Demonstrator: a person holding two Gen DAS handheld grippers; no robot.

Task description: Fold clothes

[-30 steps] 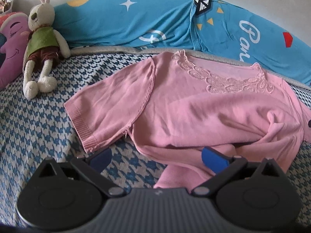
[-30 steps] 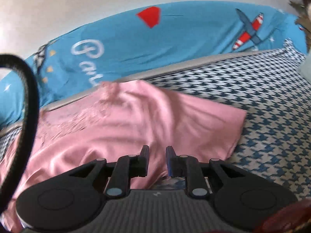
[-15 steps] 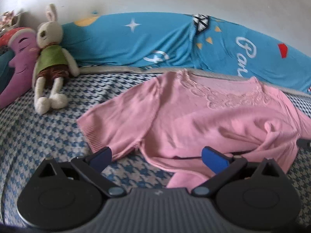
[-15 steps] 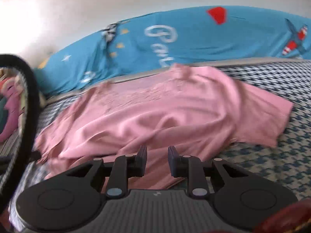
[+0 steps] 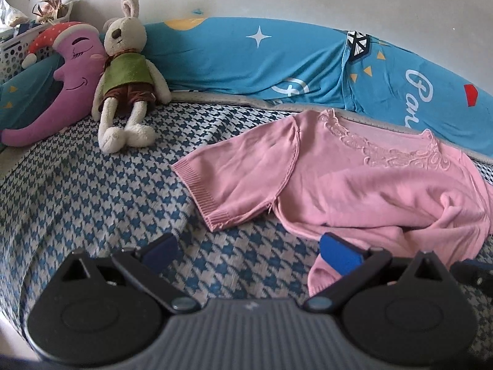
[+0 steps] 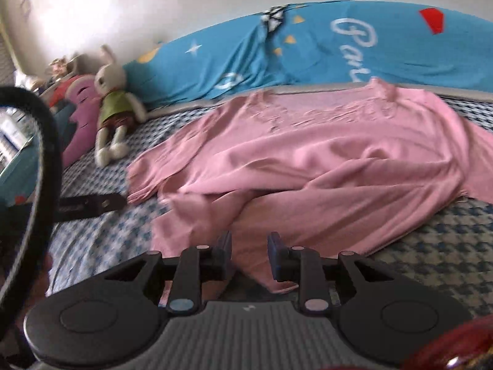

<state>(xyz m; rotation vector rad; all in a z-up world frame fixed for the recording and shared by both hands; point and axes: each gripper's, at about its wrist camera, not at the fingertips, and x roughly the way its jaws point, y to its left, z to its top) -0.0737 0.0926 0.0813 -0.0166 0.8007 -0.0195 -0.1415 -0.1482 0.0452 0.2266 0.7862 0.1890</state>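
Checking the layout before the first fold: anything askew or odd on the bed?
Yes. The pink top isn't flat: its lower body is bunched into ridges and the hem curls under near the right gripper. The left sleeve lies spread out.

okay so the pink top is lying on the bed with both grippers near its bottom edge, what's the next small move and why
Probably ease the left gripper right and forward so its open fingers straddle the rumpled hem of the pink top. Its jaws are wide apart with only one pad by the cloth, while the right gripper already has hem fabric between its partly open fingers. The hem lies bunched, so it needs pulling flat before any fold.
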